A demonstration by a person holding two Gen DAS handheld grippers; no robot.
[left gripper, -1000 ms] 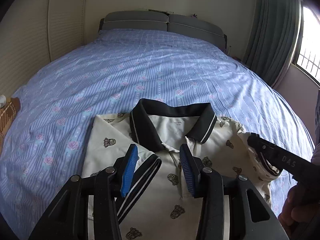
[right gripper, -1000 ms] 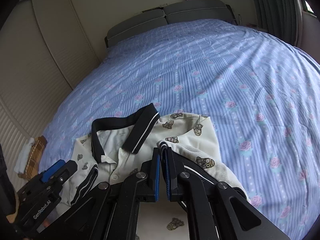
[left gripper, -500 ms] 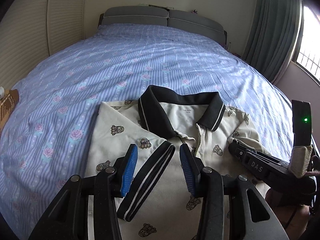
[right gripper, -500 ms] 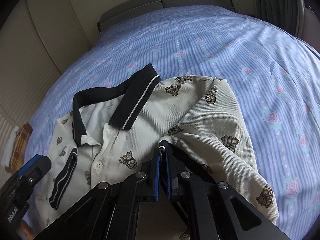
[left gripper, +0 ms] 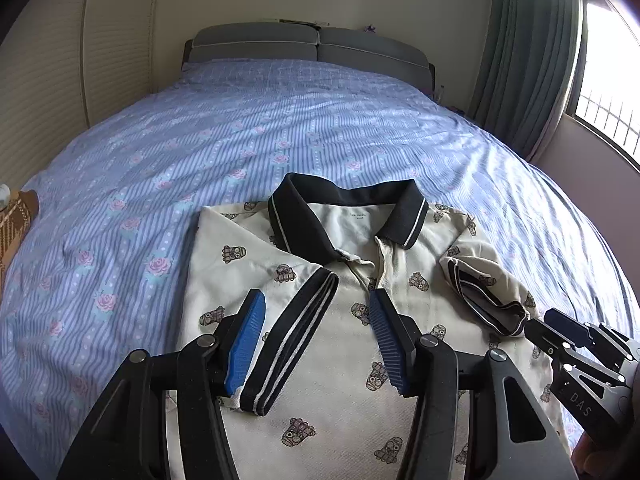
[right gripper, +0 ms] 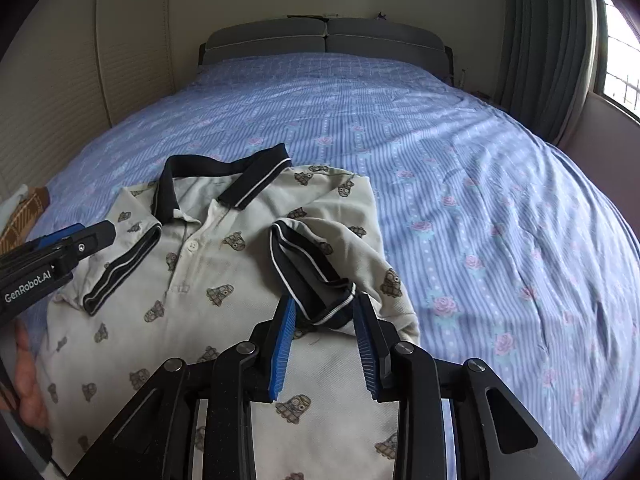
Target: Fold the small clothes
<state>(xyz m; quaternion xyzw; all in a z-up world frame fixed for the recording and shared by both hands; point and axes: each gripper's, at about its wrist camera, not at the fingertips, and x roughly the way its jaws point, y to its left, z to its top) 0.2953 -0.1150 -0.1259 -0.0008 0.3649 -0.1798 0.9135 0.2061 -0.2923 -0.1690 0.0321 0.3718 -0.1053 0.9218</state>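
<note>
A cream polo shirt (left gripper: 340,380) with small printed figures and a black collar (left gripper: 304,216) lies face up on the bed; it also shows in the right wrist view (right gripper: 224,312). Both sleeves are folded inward onto the chest. My left gripper (left gripper: 316,344) is open just above the left sleeve's black cuff (left gripper: 292,336). My right gripper (right gripper: 324,344) is open with the right sleeve's black cuff (right gripper: 316,280) lying loose between its fingertips. Each gripper shows in the other's view: the right one (left gripper: 576,348) and the left one (right gripper: 64,248).
The bed has a blue striped sheet with pink roses (left gripper: 280,120) and a grey headboard (left gripper: 308,46). A brown woven object (left gripper: 16,220) sits at the bed's left edge. Curtains (left gripper: 528,52) and a window (left gripper: 612,80) are at the right.
My right gripper laid the right sleeve onto the chest, opened and let it go. Both grippers have drawn back toward the shirt's hem.
</note>
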